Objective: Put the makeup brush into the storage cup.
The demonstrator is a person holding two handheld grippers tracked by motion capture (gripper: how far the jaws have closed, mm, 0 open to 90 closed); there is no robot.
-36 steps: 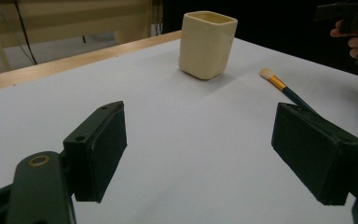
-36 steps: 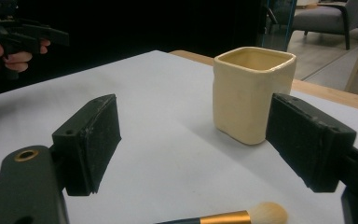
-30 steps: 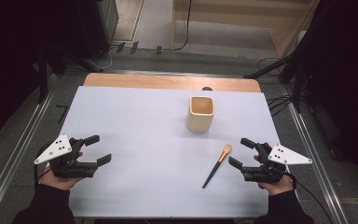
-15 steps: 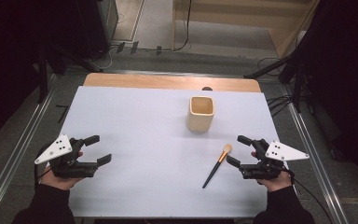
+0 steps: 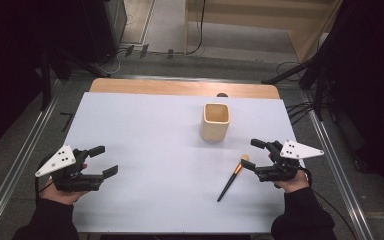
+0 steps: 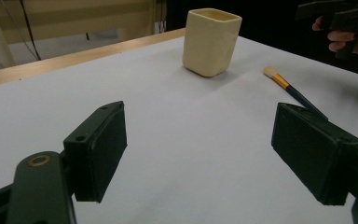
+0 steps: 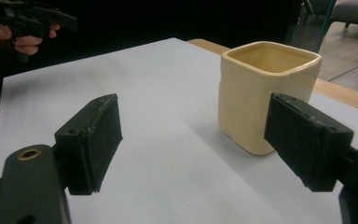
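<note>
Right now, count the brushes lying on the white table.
1. A dark-handled brush with an orange ferrule and pale bristles lies on the white table, in front of the cream square cup, close beside the open right gripper.

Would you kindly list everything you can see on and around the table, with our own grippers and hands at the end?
Cup: one, cream, square-mouthed, upright on the far right part of the sheet.
Brush: one, dark handle, gold ferrule, pale bristles, lying flat in front of the cup, by the right gripper.
Sheet: one, white, covering most of the table.
Table: one, wooden, bare strip along the far edge.
Cables: several, black, on the floor past the right edge.
Left gripper: one, black, grey plate, jaws open, near left of the sheet.
Right gripper: one, black, grey plate, jaws open, beside the brush head.
Hands: two, dark sleeves, one on each gripper.
</note>
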